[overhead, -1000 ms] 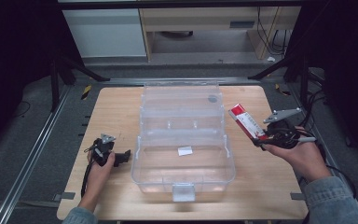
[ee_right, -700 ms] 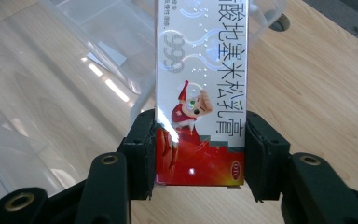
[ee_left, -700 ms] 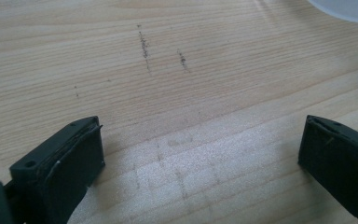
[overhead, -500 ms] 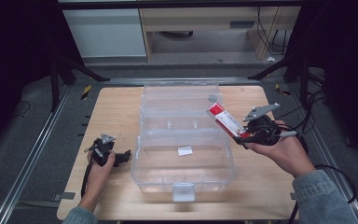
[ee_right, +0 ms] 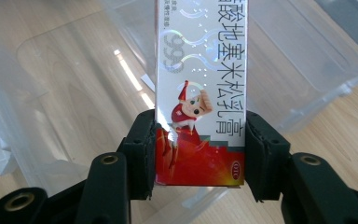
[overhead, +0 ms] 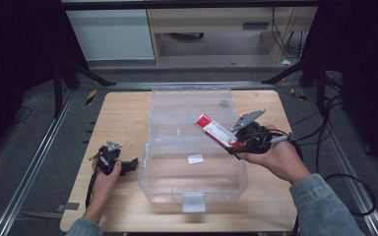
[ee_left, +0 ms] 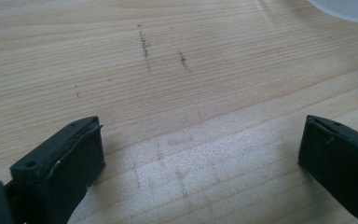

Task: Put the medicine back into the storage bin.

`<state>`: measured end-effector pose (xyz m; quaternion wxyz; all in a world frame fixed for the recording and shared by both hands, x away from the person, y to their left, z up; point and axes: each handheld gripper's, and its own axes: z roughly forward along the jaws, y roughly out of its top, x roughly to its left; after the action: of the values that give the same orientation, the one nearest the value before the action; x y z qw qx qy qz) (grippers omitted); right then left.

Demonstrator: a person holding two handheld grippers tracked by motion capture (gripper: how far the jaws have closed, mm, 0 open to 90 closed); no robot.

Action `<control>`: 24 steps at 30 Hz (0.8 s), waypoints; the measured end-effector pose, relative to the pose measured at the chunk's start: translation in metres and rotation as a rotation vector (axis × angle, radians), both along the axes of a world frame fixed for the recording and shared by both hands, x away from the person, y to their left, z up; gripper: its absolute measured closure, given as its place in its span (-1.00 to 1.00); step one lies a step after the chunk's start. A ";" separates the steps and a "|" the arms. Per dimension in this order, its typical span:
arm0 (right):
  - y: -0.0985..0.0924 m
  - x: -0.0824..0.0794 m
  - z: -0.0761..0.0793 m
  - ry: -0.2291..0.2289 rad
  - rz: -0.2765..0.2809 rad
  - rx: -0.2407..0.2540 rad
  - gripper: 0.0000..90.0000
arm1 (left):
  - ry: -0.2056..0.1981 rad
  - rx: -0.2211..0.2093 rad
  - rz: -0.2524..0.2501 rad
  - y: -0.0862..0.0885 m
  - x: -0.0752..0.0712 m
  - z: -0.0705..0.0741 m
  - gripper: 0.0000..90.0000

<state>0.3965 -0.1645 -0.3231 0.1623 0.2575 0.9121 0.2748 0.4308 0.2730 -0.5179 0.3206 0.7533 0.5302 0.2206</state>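
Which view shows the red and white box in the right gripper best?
The right gripper view: the red and white box stands close up between the right gripper pads, print and cartoon figure legible. The high view shows the box small, held over the clear bin. The left gripper view looks at bare wood.

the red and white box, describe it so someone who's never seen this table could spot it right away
Start at the clear plastic storage bin in the middle of the wooden table. Over its right edge, the right tongs are shut on a slim carton. This ointment box is white with a red end, printed characters and a cartoon figure, the only coloured item there.
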 end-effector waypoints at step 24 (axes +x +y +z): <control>0.057 0.002 -0.007 0.042 0.163 -0.063 0.14 | -0.001 0.000 -0.001 0.000 0.000 0.000 -1.00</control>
<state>0.3988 -0.1078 -0.3301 0.1281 0.1829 0.9414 0.2529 0.4310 0.2730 -0.5179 0.3209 0.7533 0.5299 0.2209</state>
